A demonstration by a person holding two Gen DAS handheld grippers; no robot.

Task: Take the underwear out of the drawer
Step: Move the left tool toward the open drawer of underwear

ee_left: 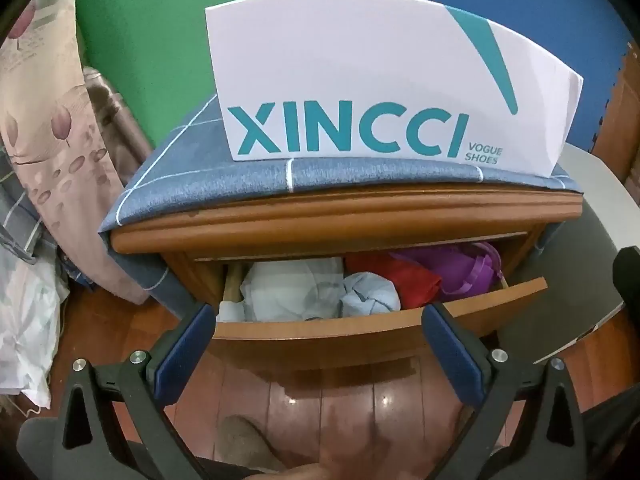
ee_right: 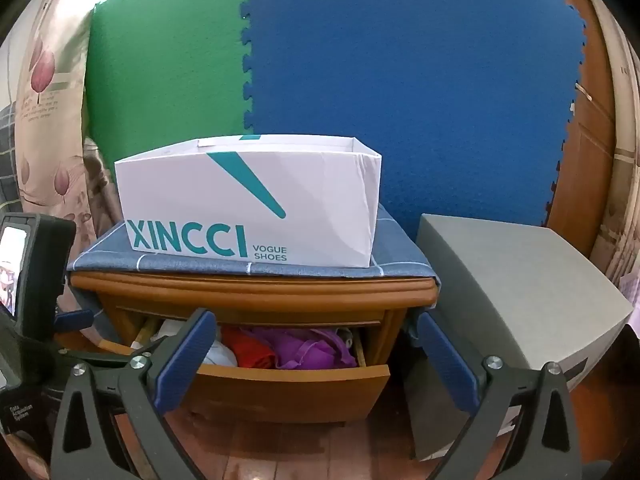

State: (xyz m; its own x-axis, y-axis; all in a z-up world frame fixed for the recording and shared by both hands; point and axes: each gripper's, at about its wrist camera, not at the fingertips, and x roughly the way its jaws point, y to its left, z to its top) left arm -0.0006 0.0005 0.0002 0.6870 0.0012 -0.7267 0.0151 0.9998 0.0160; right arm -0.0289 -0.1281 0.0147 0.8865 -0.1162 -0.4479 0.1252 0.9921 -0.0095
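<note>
Left wrist view: the drawer (ee_left: 380,320) of a wooden nightstand (ee_left: 344,216) is seen pulled out, its contents exposed so that they can be reached from above. The underwear is packed inside as 4 soft bundles: white (ee_left: 288,280), pale blue (ee_left: 372,294), red (ee_left: 394,276) and purple (ee_left: 452,266). The left gripper (ee_left: 316,340) is held just short of the drawer front, tilted down toward the white and blue pieces, its jaws spread wide with nothing between them. The right gripper (ee_right: 316,352) is likewise held with jaws fully apart and empty, aimed at the red and purple end of the drawer. A lidless white shoe box (ee_right: 256,208) is set on the blue checked cloth (ee_right: 120,258) covering the nightstand top, possibly as a receptacle for what is lifted out.

Much is hidden: the rear of the drawer is cut off by the nightstand's top edge, the bundles are crumpled so that individual garments cannot be counted with confidence, and the box interior is barely seen. No garment has been touched yet.
</note>
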